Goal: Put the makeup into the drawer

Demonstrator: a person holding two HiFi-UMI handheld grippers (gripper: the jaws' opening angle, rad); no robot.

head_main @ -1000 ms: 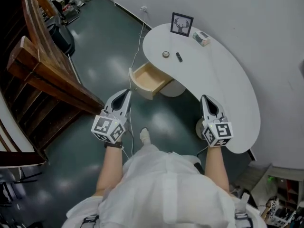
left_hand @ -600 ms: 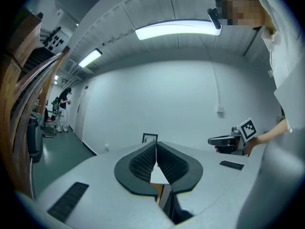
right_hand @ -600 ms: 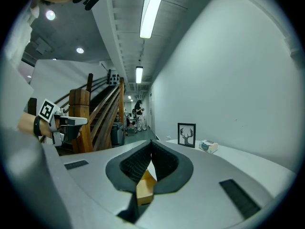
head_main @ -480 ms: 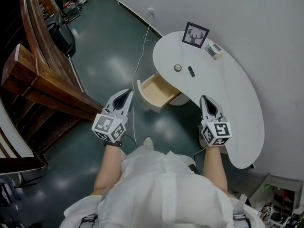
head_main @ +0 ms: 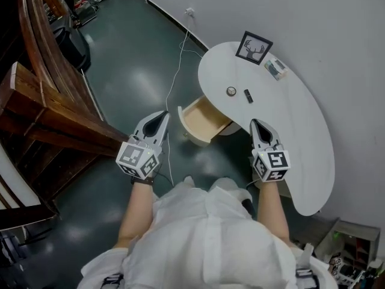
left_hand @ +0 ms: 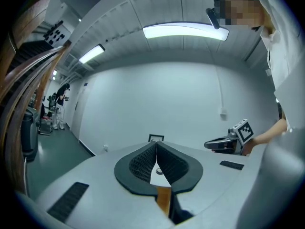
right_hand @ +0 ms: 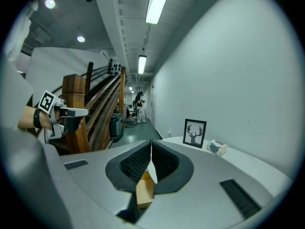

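1. Two pieces of makeup lie on the tabletop ahead of both pairs of jaws: one small round makeup case [head_main: 231, 91] and one short dark makeup tube [head_main: 248, 96]. They are just beside each other but apart. Both sit nearer the right gripper's tips than the left's.
2. One pale wooden drawer [head_main: 204, 120] stands pulled open under the table edge, ahead of the jaws and between the two grippers, its bare wooden bottom showing.
3. The right gripper [head_main: 255, 123] has its jaws pressed together at the tips and grips nothing. In its own view the drawer's wood shows just below them.
4. The left gripper [head_main: 163, 115] also has its jaws meeting at the tips, with nothing held. In the left gripper view the round case shows far ahead through the slit behind the tips.
5. One white curved table [head_main: 307, 137] carries the makeup. Beyond the makeup from the jaws, one black-framed deer picture [head_main: 253, 47] stands against the wall. One small pale pack [head_main: 277, 68] lies just to its right.
6. On the left gripper's outer side, brown wooden stair rails [head_main: 54, 101] rise from the dark green floor [head_main: 138, 59].
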